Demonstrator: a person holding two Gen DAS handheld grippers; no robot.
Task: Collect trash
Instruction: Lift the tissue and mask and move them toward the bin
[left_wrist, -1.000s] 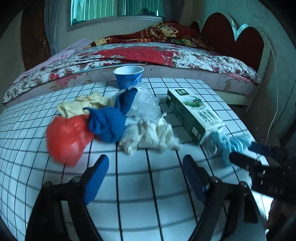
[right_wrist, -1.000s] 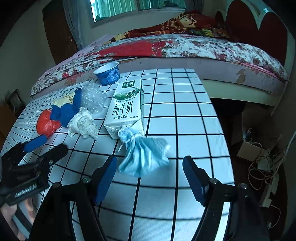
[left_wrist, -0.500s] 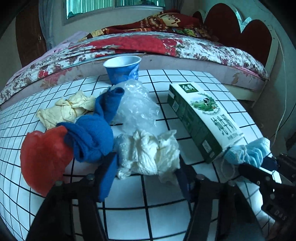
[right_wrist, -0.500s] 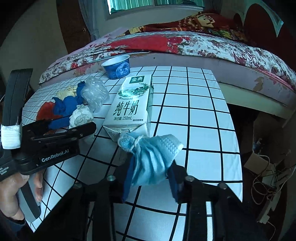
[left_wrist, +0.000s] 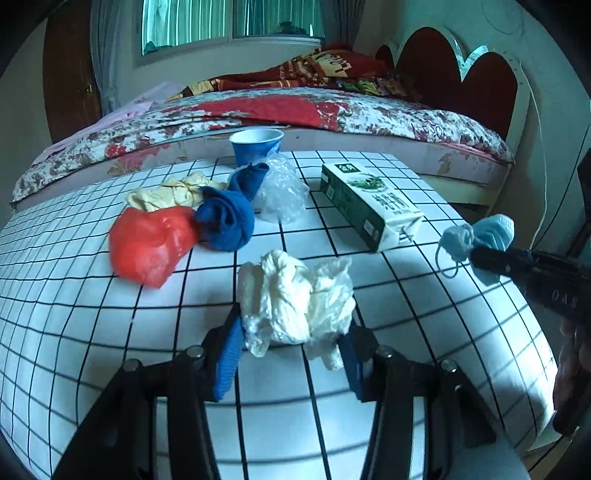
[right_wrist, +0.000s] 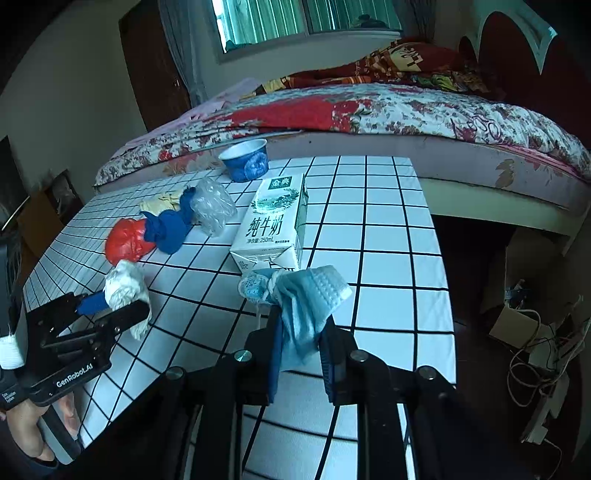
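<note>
The left gripper (left_wrist: 291, 343) is held low over the table, its two blue-padded fingers (left_wrist: 229, 352) closed in from either side on a crumpled wad, which is pinched between them. The right gripper (right_wrist: 301, 343) is likewise closed, a mask being clamped between its pads and carried above the surface. From the right wrist view, the left gripper is seen from the side, gripped by a hand (right_wrist: 26, 428) at its handle. At the left view's right edge, what appears to be the other hand (left_wrist: 570, 373) is only partly shown.
</note>
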